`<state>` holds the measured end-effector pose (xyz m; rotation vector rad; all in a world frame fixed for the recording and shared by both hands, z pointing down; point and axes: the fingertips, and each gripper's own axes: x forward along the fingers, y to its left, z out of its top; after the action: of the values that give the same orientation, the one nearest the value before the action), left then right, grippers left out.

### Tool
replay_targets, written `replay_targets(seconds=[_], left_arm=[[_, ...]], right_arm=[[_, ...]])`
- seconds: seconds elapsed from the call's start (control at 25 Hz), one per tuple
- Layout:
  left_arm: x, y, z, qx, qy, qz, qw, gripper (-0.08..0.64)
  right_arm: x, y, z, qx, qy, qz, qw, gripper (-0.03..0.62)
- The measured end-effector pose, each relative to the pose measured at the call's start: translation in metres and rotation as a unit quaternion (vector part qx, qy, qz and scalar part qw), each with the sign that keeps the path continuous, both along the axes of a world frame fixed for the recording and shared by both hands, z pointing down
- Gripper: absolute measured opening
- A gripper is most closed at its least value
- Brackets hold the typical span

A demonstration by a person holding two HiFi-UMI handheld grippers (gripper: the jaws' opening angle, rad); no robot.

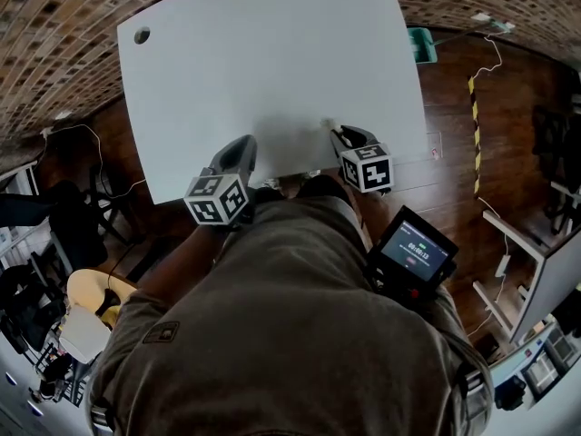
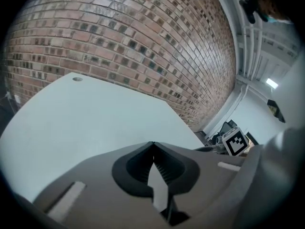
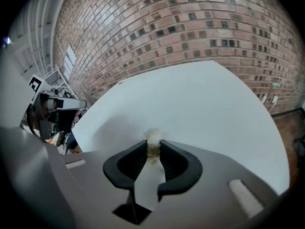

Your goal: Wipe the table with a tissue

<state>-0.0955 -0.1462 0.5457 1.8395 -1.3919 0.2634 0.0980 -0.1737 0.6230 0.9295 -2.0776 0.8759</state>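
Left gripper [image 1: 245, 145] sits clenched on nothing at the near edge of the white rectangular table [image 1: 272, 53]. Right gripper [image 1: 338, 134], same edge, pinches a small crumpled white tissue [image 3: 153, 138]. Red brick wall [image 1: 54, 25] beyond the table, dark wooden floor [image 1: 454, 98] to its right.

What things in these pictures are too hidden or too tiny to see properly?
Right gripper view: the tissue is mostly pinched inside the right gripper's shut jaws; only a tuft shows.
Head view: writing on the screen is too small to read.
Head view: the green thing is partly hidden behind the table.
No view shows whether the tissue touches the table.
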Motion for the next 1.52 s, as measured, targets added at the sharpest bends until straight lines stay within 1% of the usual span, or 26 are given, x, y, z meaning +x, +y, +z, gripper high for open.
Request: replay_targets(seconds=[0.16,0.32,0.4,0.52,0.76,0.84,0.96,1.04,1.16,1.28,1.4,1.52], left_arm=[[-0.01,0.012,-0.005,-0.002,-0.002,-0.022,0.9998,0.003],[-0.022,0.019,-0.012,-0.002,-0.002,-0.041,0.9991,0.002],[-0.025,0.022,-0.013,-0.002,-0.003,-0.046,0.9989,0.002],[-0.024,0.024,-0.01,-0.004,-0.003,-0.044,0.999,0.003],[-0.009,0.016,-0.001,-0.003,0.001,-0.012,0.9999,0.002],[-0.006,0.011,0.001,-0.002,0.002,0.001,1.0,0.002],[0.006,-0.002,0.008,-0.002,0.004,0.019,0.9998,0.002],[0.007,0.002,0.007,0.002,0.004,0.029,0.9996,0.002],[0.004,0.013,-0.006,0.019,0.006,0.042,0.9989,0.002],[0.004,0.012,-0.014,0.031,0.007,0.046,0.9984,0.002],[0.001,0.012,-0.02,0.041,0.007,0.043,0.9982,0.002],[-0.01,0.019,-0.027,0.054,0.003,0.034,0.998,0.002]], right_arm=[[-0.032,0.014,-0.004,-0.01,-0.012,-0.05,0.999,0.097],[-0.06,0.028,-0.01,-0.025,-0.022,-0.097,0.995,0.097],[-0.066,0.033,-0.009,-0.032,-0.024,-0.11,0.993,0.097],[-0.066,0.036,-0.005,-0.036,-0.025,-0.11,0.993,0.097],[-0.048,0.031,0.002,-0.039,-0.026,-0.068,0.997,0.097],[-0.038,0.028,0.006,-0.038,-0.022,-0.047,0.998,0.097],[-0.012,0.018,0.015,-0.039,-0.013,-0.013,0.999,0.097],[-0.005,0.022,0.012,-0.034,-0.018,0.011,0.999,0.097],[-0.011,0.032,-0.013,0.001,-0.056,0.045,0.997,0.097],[-0.019,0.029,-0.038,0.038,-0.094,0.068,0.993,0.097],[-0.029,0.027,-0.061,0.07,-0.123,0.078,0.987,0.097],[-0.042,0.029,-0.087,0.105,-0.144,0.075,0.981,0.097]])
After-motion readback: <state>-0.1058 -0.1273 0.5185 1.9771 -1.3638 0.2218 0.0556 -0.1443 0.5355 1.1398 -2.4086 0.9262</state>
